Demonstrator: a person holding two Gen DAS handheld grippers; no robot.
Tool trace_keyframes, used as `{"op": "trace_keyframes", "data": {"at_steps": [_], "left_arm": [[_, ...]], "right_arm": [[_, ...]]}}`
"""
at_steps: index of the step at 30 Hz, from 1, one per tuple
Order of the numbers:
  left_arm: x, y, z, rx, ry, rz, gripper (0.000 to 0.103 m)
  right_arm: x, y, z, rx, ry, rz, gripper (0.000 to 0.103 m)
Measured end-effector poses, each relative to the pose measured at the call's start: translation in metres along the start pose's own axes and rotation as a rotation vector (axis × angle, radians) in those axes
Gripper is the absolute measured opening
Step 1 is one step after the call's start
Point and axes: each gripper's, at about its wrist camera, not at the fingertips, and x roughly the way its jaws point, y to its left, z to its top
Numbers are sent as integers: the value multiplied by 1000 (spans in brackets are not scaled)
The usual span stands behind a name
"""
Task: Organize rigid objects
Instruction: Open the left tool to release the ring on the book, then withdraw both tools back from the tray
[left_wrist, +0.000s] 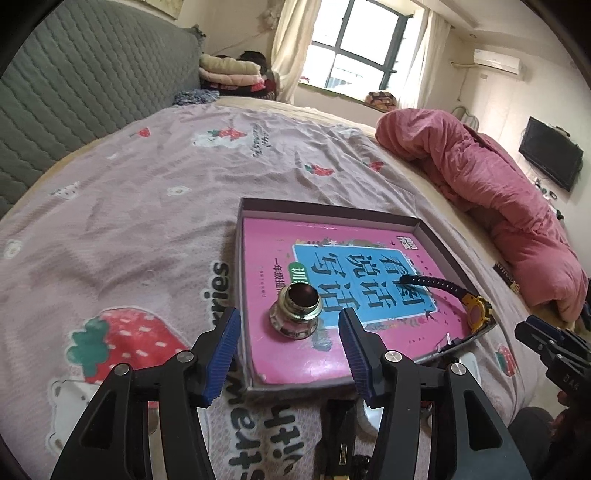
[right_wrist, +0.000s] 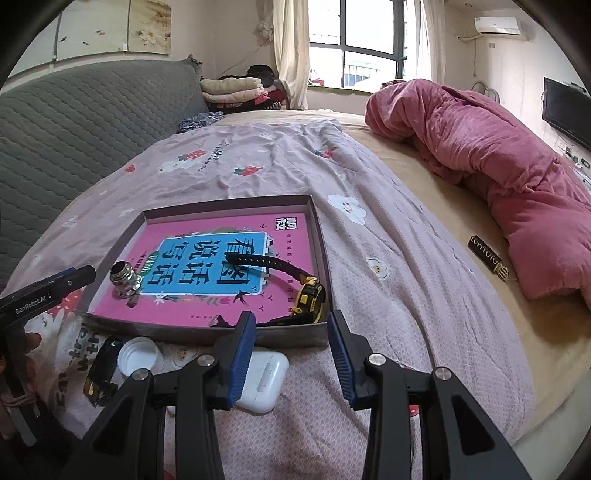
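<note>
My left gripper hangs over the near edge of the shallow box on the bed. Its fingers are spread, nothing between them, with the small metal fitting standing upright just beyond their tips, clear of both pads. That fitting rests on the pink book that fills the box floor. Further right in the box lies the watch, its yellow face hard against the near right corner and its dark strap running back across the blue panel of the cover.

My right gripper sits low over the bedsheet in front of the box, fingers released and empty. Right under the left finger lies a white earbud case, and to its left a white round lid and a black buckle-like item, all on the sheet just outside the box's near wall. The near wall stands between these things and the book.

Off to the right, well apart, a black and gold bar-shaped item lies beside the rolled pink quilt. Folded clothes are stacked by the grey headboard.
</note>
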Motion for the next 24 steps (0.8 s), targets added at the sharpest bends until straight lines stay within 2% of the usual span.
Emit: {"op": "trace_keyframes", "data": {"at_steps": [6, 10, 24], "left_arm": [[-20, -5, -8, 37, -18, 19, 57], [-29, -7, -11, 53, -21, 33, 59], [-58, -16, -30, 91, 9, 34, 62]], "right_arm": [[-11, -1, -2, 8, -24, 23, 40], [-17, 0, -3, 3, -31, 30, 53], [-29, 2, -6, -3, -50, 69, 53]]}}
